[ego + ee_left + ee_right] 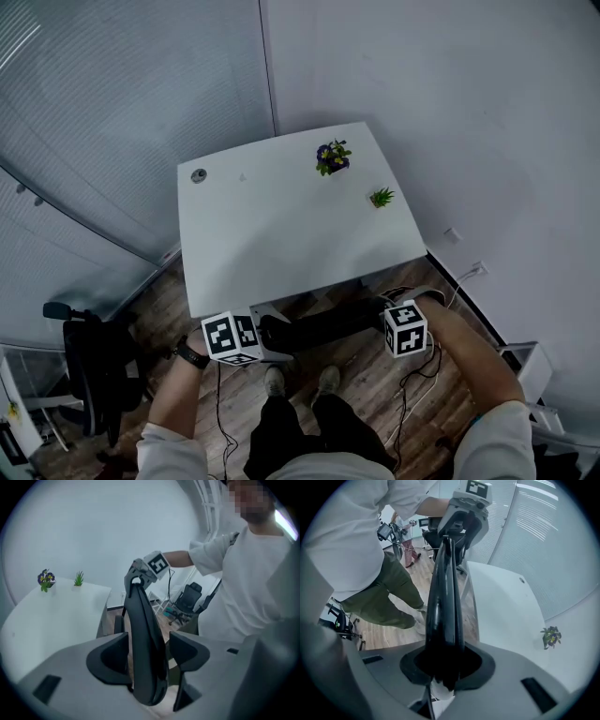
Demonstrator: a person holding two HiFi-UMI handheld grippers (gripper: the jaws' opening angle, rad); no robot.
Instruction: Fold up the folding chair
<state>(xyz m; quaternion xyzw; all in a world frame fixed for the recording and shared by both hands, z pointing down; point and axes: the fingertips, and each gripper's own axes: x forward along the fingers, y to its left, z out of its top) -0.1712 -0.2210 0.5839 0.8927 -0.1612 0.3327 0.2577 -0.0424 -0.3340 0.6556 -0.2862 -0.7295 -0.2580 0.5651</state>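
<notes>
The black folding chair point(323, 328) hangs folded flat between my two grippers, in front of the white table, above the wooden floor. My left gripper point(262, 336) holds its left end, and in the left gripper view the chair's thick edge point(143, 634) fills the gap between the jaws of that gripper point(149, 660). My right gripper point(389, 321) is shut on the other end. In the right gripper view the chair point(445, 602) runs from the right gripper point(446, 665) up to the left gripper point(466, 508) at the far end.
The white table point(281, 234) carries a pot of purple flowers point(332, 157) and a small green plant point(382, 197). A black office chair point(94, 366) stands at the left. Cables point(422, 375) lie on the floor at the right. The person's shoes point(275, 380) are below the chair.
</notes>
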